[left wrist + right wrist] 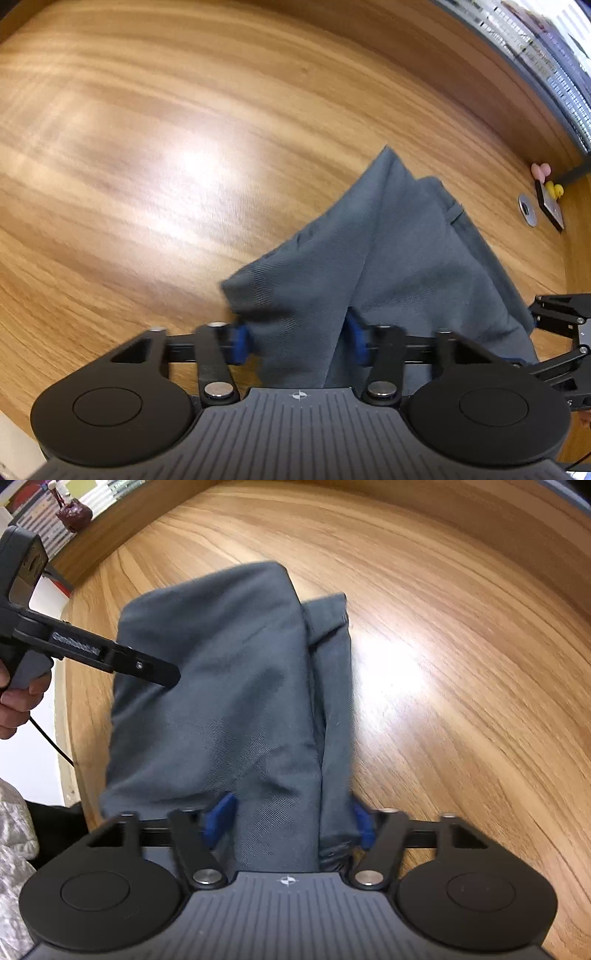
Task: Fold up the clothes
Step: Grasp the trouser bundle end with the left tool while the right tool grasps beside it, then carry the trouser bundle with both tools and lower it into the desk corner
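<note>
Between both pairs of fingers, the grey garment (221,686) runs toward 12 o'clock over the table (461,664), its long axis in line with them. The right gripper (290,821) and left gripper (299,341) each stand apart with cloth bunched between; whether they pinch it, I cannot tell.

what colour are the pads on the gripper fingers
Blue. The pads on black fingers show best in the left wrist view, either side of the grey garment.
</note>
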The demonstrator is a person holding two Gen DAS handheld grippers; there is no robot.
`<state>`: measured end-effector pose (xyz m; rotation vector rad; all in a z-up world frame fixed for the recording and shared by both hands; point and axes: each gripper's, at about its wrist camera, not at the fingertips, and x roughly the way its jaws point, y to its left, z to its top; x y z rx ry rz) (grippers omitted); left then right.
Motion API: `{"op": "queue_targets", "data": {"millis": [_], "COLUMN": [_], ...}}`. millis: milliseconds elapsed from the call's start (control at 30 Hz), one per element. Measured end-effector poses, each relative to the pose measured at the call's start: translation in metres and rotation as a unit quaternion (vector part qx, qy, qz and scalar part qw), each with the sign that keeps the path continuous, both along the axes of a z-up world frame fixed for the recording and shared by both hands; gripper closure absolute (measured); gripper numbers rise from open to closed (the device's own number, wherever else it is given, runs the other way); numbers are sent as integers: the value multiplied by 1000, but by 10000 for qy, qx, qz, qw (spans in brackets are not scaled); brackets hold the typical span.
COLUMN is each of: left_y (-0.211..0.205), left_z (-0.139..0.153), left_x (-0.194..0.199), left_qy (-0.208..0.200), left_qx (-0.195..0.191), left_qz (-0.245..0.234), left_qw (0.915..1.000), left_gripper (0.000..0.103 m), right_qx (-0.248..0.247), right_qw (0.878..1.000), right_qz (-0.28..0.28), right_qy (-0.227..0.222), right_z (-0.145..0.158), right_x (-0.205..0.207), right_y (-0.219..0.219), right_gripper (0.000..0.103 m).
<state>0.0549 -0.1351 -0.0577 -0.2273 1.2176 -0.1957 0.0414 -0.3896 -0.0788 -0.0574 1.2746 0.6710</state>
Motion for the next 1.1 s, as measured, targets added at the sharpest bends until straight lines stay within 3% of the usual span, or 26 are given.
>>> {"op": "queue_targets", "data": {"millis": [167,500,900,1100], "left_y": [5,37,149,218], "left_z": [18,56,71,72], "left_x": [12,47,127,184], "left_qy": [-114,-441,-610,-559], "left_qx": [139,381,518,608], "left_qz": [-106,-519,-1033,-1406], "left_qw": [9998,9970,9914,9866], "left_gripper": [71,73,73,73], "right_qx": [255,838,1159,1133], "right_qw": [9994,9947,9868,9811], "right_qz": [-248,-598,-1119,-1558], "right_qy": [32,-64,-144,-154], "right_z": [21,55,59,54], "right_x": [1,9,61,104], "right_y": [5,54,172,252], "right_gripper": [78,87,90,90]}}
